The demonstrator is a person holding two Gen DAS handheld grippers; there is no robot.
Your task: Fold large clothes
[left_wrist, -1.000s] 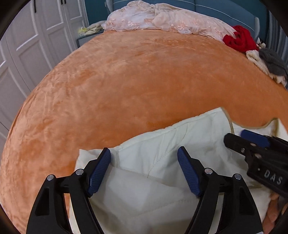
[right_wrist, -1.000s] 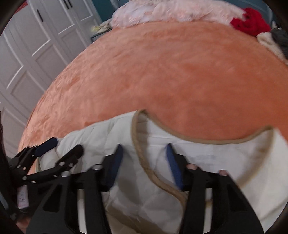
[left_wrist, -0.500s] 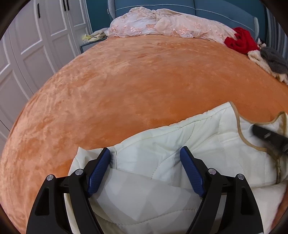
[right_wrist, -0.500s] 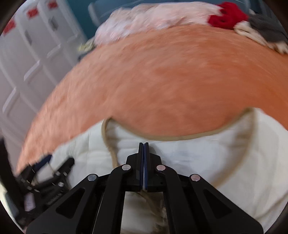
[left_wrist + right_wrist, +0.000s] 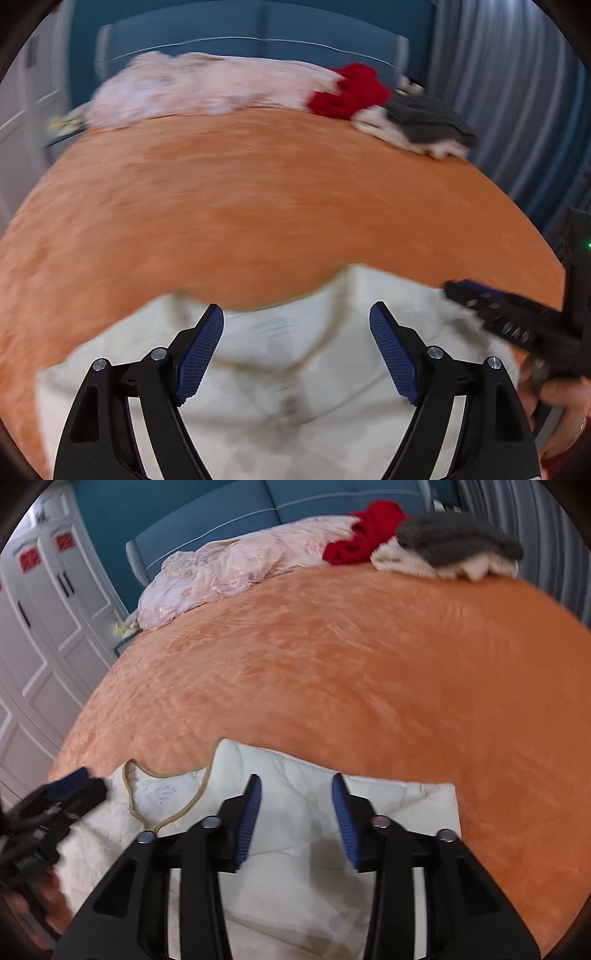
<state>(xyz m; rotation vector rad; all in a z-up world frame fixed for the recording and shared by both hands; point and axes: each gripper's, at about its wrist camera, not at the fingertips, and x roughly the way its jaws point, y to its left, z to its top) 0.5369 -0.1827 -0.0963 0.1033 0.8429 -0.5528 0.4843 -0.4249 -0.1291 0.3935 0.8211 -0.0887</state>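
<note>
While the cream quilted garment (image 5: 280, 853) lies partly folded at the near edge of the orange bed cover (image 5: 332, 672), both grippers hang over it and hold nothing. The left gripper (image 5: 295, 347) has its jaws spread wide. The right gripper (image 5: 295, 819) has just been opening its jaws, with only cloth below them, not pinched. To fold well, each should probably grab a far corner, lift together, and lay the edges even so no lumps stay.
</note>
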